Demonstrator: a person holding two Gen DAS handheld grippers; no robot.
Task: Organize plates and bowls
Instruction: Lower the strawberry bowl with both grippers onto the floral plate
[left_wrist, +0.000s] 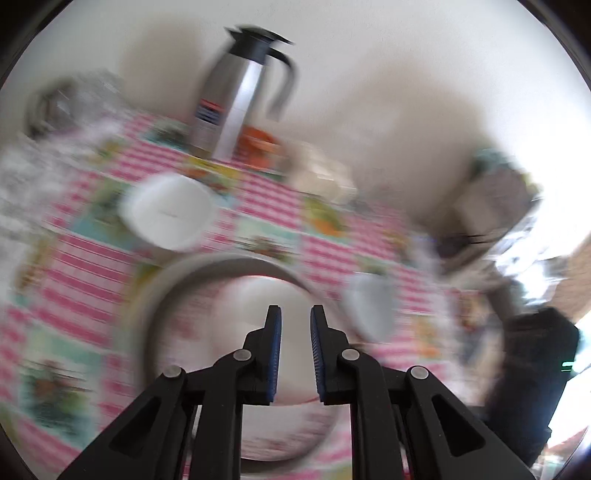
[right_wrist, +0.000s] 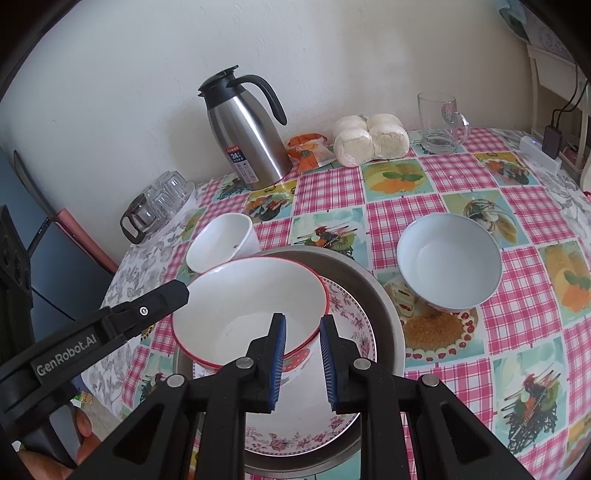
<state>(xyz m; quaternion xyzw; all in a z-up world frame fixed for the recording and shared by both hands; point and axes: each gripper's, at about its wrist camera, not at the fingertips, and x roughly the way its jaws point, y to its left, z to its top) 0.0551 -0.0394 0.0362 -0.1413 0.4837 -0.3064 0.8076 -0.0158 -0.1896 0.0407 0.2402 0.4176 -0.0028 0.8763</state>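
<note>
1. Right claw (right_wrist: 303, 354): jaws nearly closed, pinching the near rim of the red-rimmed bowl (right_wrist: 240, 302), one pad inside the wall and one outside.
2. Left claw (left_wrist: 295, 347): jaws at their narrowest. Its own view is heavily blurred, with only a white bowl surface between the pads. In the right wrist view its tip meets the bowl's left rim, so it reads as gripping there.
3. Red-rimmed bowl: tilted, over the floral plate (right_wrist: 347, 314).
4. Floral plate lies inside the metal pan (right_wrist: 384, 306), which is on the counter (right_wrist: 406, 206) with its pink check cloth.
5. White cup (right_wrist: 221, 243): just behind the pan, leaning.
6. Pale blue bowl (right_wrist: 448, 269): upright, just right of the pan.
7. Back of the counter: steel jug (right_wrist: 247, 140), bagged buns (right_wrist: 369, 140), glass mug (right_wrist: 439, 122).
8. Left edge: upturned glasses (right_wrist: 162, 199).
</note>
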